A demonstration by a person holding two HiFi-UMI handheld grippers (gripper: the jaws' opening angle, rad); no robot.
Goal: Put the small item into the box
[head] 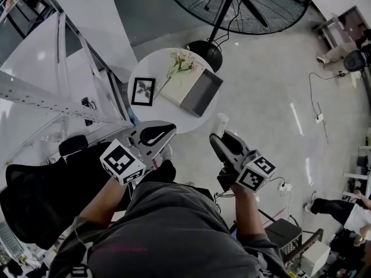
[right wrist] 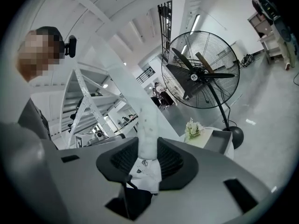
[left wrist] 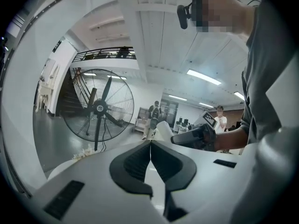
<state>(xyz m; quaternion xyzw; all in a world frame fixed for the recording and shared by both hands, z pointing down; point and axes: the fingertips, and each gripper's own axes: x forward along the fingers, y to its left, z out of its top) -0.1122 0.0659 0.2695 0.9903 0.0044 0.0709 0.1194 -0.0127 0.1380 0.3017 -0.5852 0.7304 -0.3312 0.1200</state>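
**Head view.** Person stands over a round white surface (head: 152, 64) carrying a framed picture (head: 143, 91), a flower sprig (head: 182, 65) and the box (head: 204, 92), which lies open. The right tongs (head: 219, 136) carry the small item (head: 222, 122), a pale tube that sticks out past the tips, its long axis running on from the tongs towards the surface. The box lies ahead and a little left of that tip, apart from it, with bare floor between. The left tongs (head: 168, 130) hang at the near rim of the surface, carrying nothing.

**Left gripper view.** The left tongs (left wrist: 150, 144) are pressed together along 1 seam, nothing between them. Beyond them the item (left wrist: 163, 129) shows in the other tongs.

**Right gripper view.** The right tongs (right wrist: 147, 157) are clamped on the item (right wrist: 146, 133), which stands straight out between the pads, a printed tag at its base. The box (right wrist: 217, 141) sits ahead and to the right, beside the flowers (right wrist: 192, 127).

**Judgement.** The carry is under way; the right hand does the placing, and the tube's free end leads towards the box.
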